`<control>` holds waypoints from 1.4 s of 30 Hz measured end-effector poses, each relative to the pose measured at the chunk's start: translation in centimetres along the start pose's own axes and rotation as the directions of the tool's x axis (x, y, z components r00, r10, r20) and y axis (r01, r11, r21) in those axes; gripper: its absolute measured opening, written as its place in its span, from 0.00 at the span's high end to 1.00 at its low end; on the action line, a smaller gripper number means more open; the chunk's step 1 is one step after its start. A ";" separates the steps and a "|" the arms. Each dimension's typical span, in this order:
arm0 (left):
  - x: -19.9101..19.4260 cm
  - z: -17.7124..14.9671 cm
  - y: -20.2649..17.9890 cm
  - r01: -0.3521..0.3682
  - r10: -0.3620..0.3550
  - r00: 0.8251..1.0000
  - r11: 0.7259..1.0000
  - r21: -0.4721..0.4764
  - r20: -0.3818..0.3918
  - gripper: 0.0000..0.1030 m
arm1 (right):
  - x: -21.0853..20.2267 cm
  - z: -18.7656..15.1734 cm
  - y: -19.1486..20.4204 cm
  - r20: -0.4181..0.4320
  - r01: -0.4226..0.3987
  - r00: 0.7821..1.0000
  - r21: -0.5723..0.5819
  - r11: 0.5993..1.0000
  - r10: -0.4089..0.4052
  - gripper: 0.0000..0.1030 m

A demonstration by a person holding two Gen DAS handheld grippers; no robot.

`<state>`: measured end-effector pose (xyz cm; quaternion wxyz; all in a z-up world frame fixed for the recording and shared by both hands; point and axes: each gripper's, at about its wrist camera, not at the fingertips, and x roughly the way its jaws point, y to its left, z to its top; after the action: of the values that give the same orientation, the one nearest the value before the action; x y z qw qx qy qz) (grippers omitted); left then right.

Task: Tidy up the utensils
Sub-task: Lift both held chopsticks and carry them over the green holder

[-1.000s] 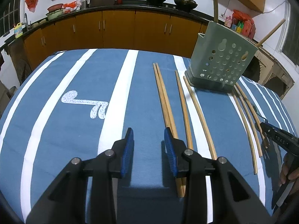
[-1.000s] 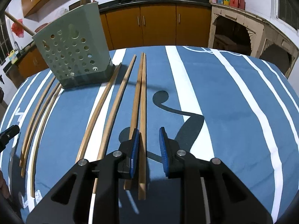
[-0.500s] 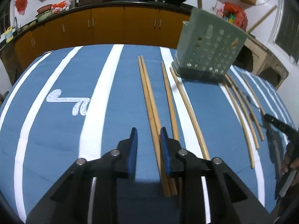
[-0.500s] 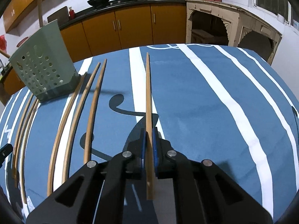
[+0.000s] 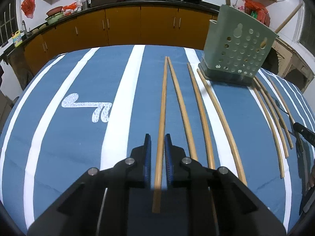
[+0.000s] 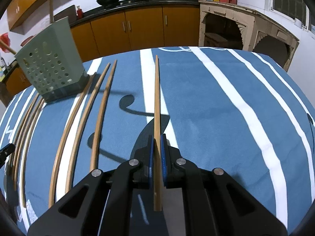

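Note:
A green perforated utensil holder [image 5: 238, 59] [image 6: 49, 68] stands upright on the blue striped tablecloth, with wooden sticks poking out of its top. Long wooden chopsticks lie in rows on both sides of it. My left gripper [image 5: 158, 143] straddles the leftmost chopstick [image 5: 162, 102]. Its jaws are closing, and a thin gap still shows beside the wood. My right gripper [image 6: 156, 147] is shut on another chopstick [image 6: 157, 90], which points straight away from me, apart from three chopsticks [image 6: 98, 118] lying to its left.
Three loose chopsticks [image 5: 204, 114] lie right of my left gripper, and several more [image 5: 275, 118] lie beyond the holder. The tablecloth [image 5: 59, 137] covers the table to its rounded far edge. Orange kitchen cabinets [image 5: 122, 25] run behind it, and a pale wooden stand [image 6: 246, 31] is at the right.
The left jaws narrowed and shifted right so that a chopstick now sits between them. The right jaws closed on a chopstick and carried it right, away from its neighbour.

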<state>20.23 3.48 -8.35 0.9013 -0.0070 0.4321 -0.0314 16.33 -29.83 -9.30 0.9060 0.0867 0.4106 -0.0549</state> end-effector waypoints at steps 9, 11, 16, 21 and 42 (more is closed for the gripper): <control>-0.3 -0.5 -0.7 0.037 -0.037 0.999 0.999 0.029 -0.003 0.83 | -0.7 -0.9 0.1 -0.002 -0.022 1.000 -0.009 1.000 0.022 0.92; -0.3 -0.5 -0.8 0.038 -0.038 0.999 0.999 0.031 -0.004 0.83 | -0.8 -1.0 0.1 -0.002 -0.021 1.000 -0.010 1.000 0.021 0.92; -0.3 -0.6 -0.6 0.037 -0.036 0.999 0.999 0.029 -0.005 0.92 | -0.9 -1.2 0.1 -0.002 -0.024 1.000 -0.008 1.000 0.024 0.92; -0.7 -0.9 -0.7 0.026 -0.025 1.000 0.999 0.048 -0.012 0.93 | -1.5 -1.2 -0.1 -0.002 -0.037 0.999 -0.001 0.999 0.037 0.92; -9.1 1.9 0.8 0.028 -0.034 0.972 0.999 0.026 0.232 0.93 | -8.1 1.5 -0.2 0.210 -0.047 0.976 -0.022 0.999 0.051 0.92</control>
<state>16.06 4.87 -0.10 0.9451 -0.0073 0.3230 -0.0492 12.10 -30.07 -2.21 0.9461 0.0828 0.3108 -0.0380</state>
